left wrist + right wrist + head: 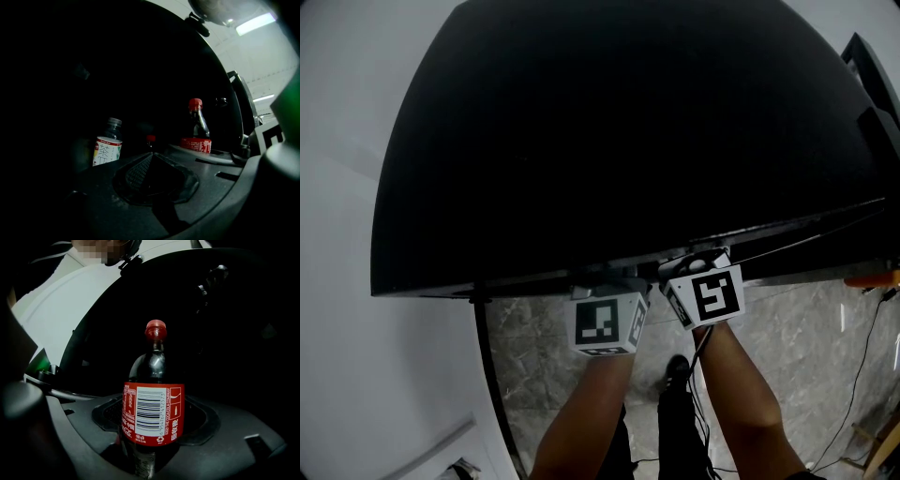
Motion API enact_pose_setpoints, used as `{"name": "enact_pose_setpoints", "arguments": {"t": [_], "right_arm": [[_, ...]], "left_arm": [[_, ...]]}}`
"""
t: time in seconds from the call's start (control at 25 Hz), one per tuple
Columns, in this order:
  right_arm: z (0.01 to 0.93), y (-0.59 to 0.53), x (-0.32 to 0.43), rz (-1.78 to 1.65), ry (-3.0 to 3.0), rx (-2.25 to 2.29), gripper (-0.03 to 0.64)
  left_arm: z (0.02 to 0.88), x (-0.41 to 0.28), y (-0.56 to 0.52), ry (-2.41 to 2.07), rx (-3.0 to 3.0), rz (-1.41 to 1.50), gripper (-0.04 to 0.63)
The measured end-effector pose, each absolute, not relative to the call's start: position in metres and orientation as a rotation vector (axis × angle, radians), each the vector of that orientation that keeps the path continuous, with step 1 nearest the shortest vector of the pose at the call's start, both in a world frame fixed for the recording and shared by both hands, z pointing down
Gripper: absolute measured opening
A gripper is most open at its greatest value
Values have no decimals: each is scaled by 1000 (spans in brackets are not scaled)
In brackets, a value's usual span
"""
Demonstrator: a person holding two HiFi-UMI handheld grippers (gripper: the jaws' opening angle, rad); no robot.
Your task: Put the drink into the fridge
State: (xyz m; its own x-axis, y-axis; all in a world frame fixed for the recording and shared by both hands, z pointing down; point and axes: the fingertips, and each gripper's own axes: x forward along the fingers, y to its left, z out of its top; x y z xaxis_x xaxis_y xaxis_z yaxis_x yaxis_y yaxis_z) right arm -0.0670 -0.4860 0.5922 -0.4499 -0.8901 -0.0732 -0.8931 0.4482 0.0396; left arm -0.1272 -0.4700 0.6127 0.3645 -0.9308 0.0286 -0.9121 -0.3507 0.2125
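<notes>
A cola bottle (153, 411) with a red cap and red label stands upright between the jaws of my right gripper (152, 427), which is shut on it. The same bottle (198, 129) shows at the right of the left gripper view. My left gripper (152, 157) is shut on nothing, its pads meeting in a ridge. Ahead of it in the dark stand a tea bottle (107, 146) with a white label and a small red cap (150, 138). In the head view both marker cubes (607, 323) (708, 295) sit side by side at the edge of the black fridge (609, 141); the jaws are hidden under it.
Grey marble floor (787, 347) lies below, with a cable (862, 375) trailing at the right. A white panel (356, 375) stands at the left. The person's shoe (678, 368) is between the arms. A person in a white top (70, 296) shows behind the right gripper.
</notes>
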Motion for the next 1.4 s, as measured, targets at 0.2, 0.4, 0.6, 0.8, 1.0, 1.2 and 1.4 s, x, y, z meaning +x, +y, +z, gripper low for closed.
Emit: {"name": "enact_pose_setpoints", "arguments": {"t": [0.2, 0.4, 0.6, 0.8, 1.0, 1.2, 1.4], "right_arm": [[597, -486, -63, 35, 2656, -1682, 313], [595, -482, -64, 46, 2678, -1669, 314], [597, -472, -61, 3, 2654, -1645, 313], [583, -451, -42, 12, 2602, -1689, 313], [569, -379, -31, -64, 2634, -1644, 313], [555, -321, -31, -146, 2805, -1579, 119], [516, -241, 0, -360, 2913, -1428, 23]], "left_arm": [[613, -126, -466, -1664, 2422, -135, 11], [610, -127, -462, -1669, 2413, -133, 11], [604, -126, -454, -1667, 2415, -134, 11], [598, -126, -442, -1662, 2411, -132, 11], [596, -120, -390, -1609, 2411, -32, 11], [577, -91, -324, -1468, 2472, 89, 11], [523, -60, -222, -1291, 2557, 214, 11]]}}
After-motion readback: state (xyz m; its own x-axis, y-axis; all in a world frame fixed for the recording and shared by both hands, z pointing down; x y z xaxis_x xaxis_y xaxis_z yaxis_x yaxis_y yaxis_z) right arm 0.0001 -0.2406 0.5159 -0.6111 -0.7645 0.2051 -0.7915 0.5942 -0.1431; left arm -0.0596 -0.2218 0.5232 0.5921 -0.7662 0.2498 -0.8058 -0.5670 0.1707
